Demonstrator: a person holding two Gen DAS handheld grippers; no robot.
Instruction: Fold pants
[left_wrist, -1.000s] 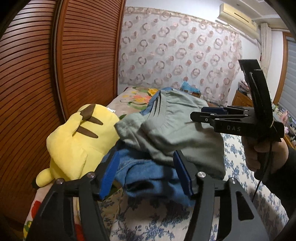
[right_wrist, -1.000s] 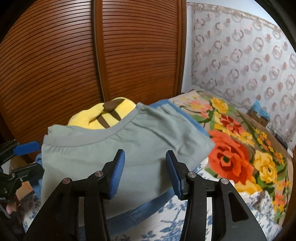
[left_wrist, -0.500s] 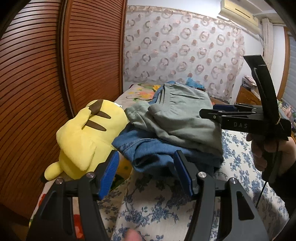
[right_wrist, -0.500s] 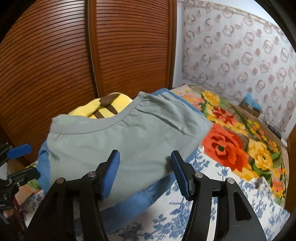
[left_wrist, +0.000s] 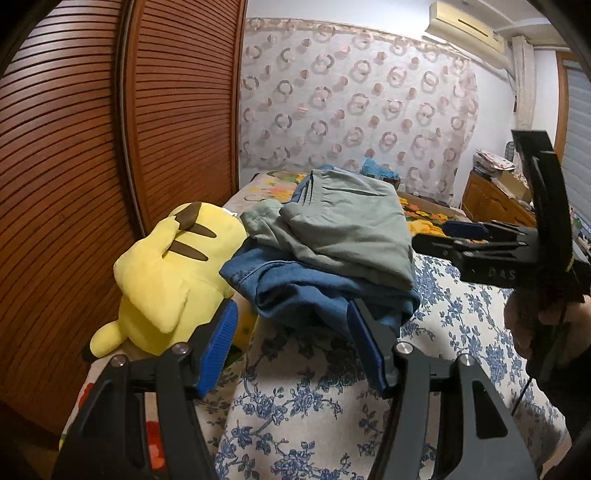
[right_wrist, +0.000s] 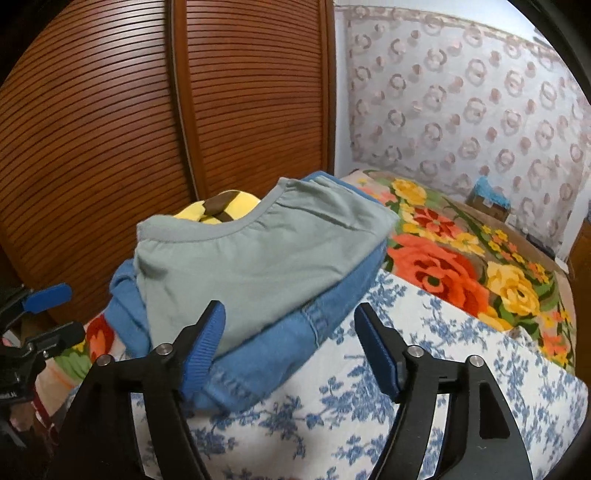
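A folded grey-green pair of pants (left_wrist: 351, 229) (right_wrist: 251, 258) lies on top of folded blue jeans (left_wrist: 317, 291) (right_wrist: 280, 350), stacked on the bed. My left gripper (left_wrist: 291, 347) is open just short of the stack's near edge, with nothing between its blue pads. In the right wrist view it shows at the left edge (right_wrist: 51, 314). My right gripper (right_wrist: 291, 343) faces the stack's other side. Its jaws are opening and its pads press on nothing. In the left wrist view the right gripper (left_wrist: 436, 236) hangs beside the stack, held by a hand (left_wrist: 528, 325).
A yellow plush toy (left_wrist: 173, 273) lies against the stack on the side near the slatted wooden wardrobe doors (left_wrist: 74, 184). The bed has a blue-flowered sheet (left_wrist: 314, 406) and a bright flowered blanket (right_wrist: 461, 266) further back. A wooden cabinet (left_wrist: 491, 203) stands at far right.
Both grippers have drawn back from the stack, which now sits further ahead of the fingers. The right gripper's jaws have spread wider. The stack itself rests unmoved on the bed.
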